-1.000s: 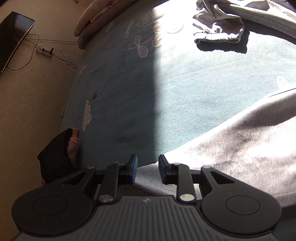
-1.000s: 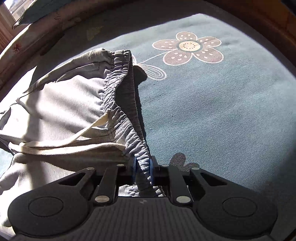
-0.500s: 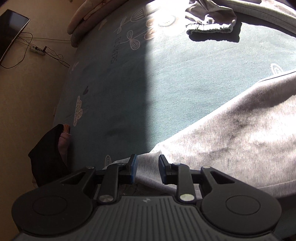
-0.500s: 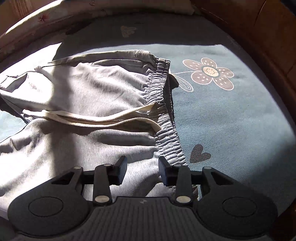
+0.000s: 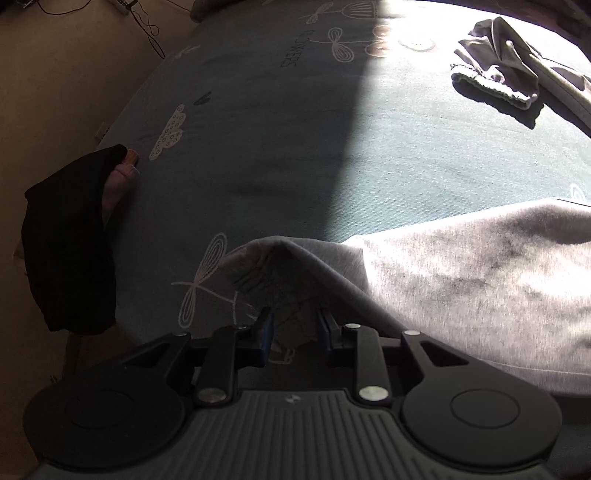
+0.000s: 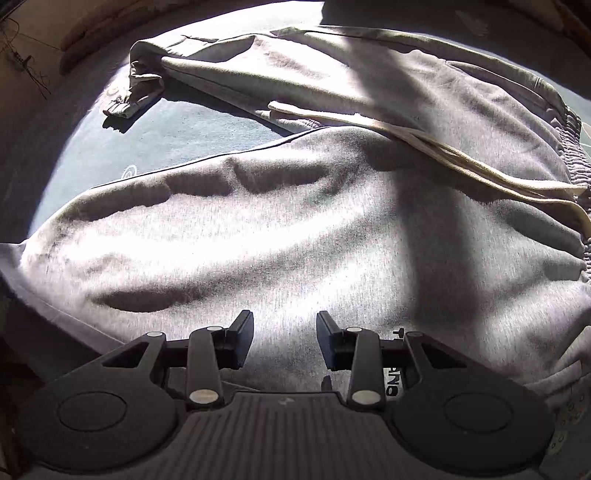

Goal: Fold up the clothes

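Grey heathered sweatpants point(image 6: 295, 229) with a cream drawstring point(image 6: 461, 162) lie spread on a teal flower-printed bedsheet point(image 5: 332, 147). The left gripper point(image 5: 294, 328), jaws parted, has the lifted, tented hem of one pant leg point(image 5: 295, 258) between its fingers. The right gripper point(image 6: 285, 341), jaws wide apart and empty, hovers over the near leg.

My teal bedspread point(image 5: 406, 155) with dragonfly prints, half in sunlight; cables point(image 5: 147, 22) trail across the tan floor point(image 5: 55, 92).
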Demonstrator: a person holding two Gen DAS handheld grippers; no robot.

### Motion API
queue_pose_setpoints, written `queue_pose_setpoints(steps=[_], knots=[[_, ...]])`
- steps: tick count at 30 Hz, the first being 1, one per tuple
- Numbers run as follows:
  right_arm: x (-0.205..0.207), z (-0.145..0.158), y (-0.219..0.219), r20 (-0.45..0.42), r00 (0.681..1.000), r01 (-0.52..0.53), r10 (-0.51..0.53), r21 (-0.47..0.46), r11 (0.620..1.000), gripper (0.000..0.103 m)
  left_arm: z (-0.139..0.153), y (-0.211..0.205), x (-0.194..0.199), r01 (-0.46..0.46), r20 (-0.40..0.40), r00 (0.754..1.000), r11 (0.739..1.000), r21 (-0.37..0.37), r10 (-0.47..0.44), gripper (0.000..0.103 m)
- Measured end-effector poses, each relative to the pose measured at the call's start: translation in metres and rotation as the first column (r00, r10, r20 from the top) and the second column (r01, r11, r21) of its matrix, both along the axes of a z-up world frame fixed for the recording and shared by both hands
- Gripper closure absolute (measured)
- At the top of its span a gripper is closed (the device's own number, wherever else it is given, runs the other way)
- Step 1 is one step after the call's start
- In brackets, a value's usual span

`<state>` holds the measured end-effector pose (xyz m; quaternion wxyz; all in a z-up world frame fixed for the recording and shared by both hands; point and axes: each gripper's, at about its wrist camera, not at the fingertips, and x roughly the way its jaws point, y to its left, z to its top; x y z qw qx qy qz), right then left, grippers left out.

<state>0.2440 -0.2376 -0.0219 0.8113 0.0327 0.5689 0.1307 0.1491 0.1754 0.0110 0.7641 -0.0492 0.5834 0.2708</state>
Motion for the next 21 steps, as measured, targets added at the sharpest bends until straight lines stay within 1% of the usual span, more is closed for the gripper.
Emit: queue_pose_setpoints(steps=[1,2,4,6,7,9,10,12,14,15,16,17,18,19,21], knots=[[0.000,0.000,0.008,-0.003,1.000,-0.014,0.014,0.004,1.000,0.061,-0.001,0.006,-0.006,-0.029,0.034,0.999,0.995,-0.098,0.033,0.067],[0.000,0.001,0.016,-0.007,1.000,-0.028,0.028,0.009,1.000,0.061,-0.001,0.010,-0.012,-0.051,0.069,0.996,0.984,-0.170,0.064,0.066],[0.001,0.001,0.033,-0.013,0.998,-0.056,0.056,0.018,0.998,0.061,-0.001,0.016,-0.020,-0.079,0.133,0.983,0.952,-0.296,0.123,0.065],[0.001,0.002,0.049,-0.019,0.996,-0.084,0.084,0.027,0.996,0.061,-0.002,0.025,-0.025,-0.109,0.188,0.962,0.910,-0.399,0.198,0.061],[0.001,0.002,0.057,-0.022,0.995,-0.098,0.098,0.032,0.995,0.061,-0.006,0.032,-0.026,-0.148,0.212,0.940,0.876,-0.460,0.269,0.055],[0.001,0.004,0.070,-0.019,0.992,-0.121,0.122,0.039,0.992,0.061,-0.016,0.048,-0.029,-0.229,0.218,0.893,0.814,-0.534,0.394,0.055],[0.001,0.005,0.076,-0.017,0.991,-0.130,0.131,0.039,0.991,0.061,-0.022,0.056,-0.031,-0.273,0.212,0.864,0.778,-0.566,0.458,0.055],[0.002,0.006,0.087,-0.014,0.989,-0.149,0.150,0.039,0.988,0.061,-0.034,0.073,-0.030,-0.334,0.208,0.809,0.721,-0.607,0.549,0.056],[0.002,0.008,0.096,-0.009,0.986,-0.168,0.168,0.038,0.985,0.061,-0.043,0.083,-0.025,-0.364,0.187,0.784,0.682,-0.634,0.592,0.056],[0.002,0.009,0.099,-0.006,0.985,-0.174,0.175,0.033,0.984,0.061,-0.047,0.086,-0.019,-0.379,0.172,0.788,0.684,-0.623,0.592,0.057],[0.002,0.010,0.101,-0.004,0.984,-0.180,0.180,0.028,0.983,0.061,-0.050,0.088,-0.013,-0.393,0.155,0.793,0.689,-0.609,0.589,0.063],[0.002,0.011,0.103,-0.002,0.983,-0.185,0.185,0.025,0.982,0.061,-0.049,0.087,-0.006,-0.392,0.143,0.821,0.727,-0.563,0.553,0.087],[0.002,0.012,0.105,0.001,0.982,-0.190,0.190,0.023,0.982,0.061,-0.048,0.085,0.002,-0.385,0.128,0.850,0.768,-0.511,0.512,0.101],[0.003,0.012,0.106,0.001,0.982,-0.191,0.191,0.021,0.981,0.061,-0.044,0.081,0.006,-0.356,0.138,0.871,0.800,-0.483,0.471,0.103],[0.003,0.012,0.107,-0.002,0.981,-0.193,0.193,0.019,0.981,0.061,-0.034,0.071,0.014,-0.287,0.160,0.909,0.855,-0.431,0.386,0.103]])
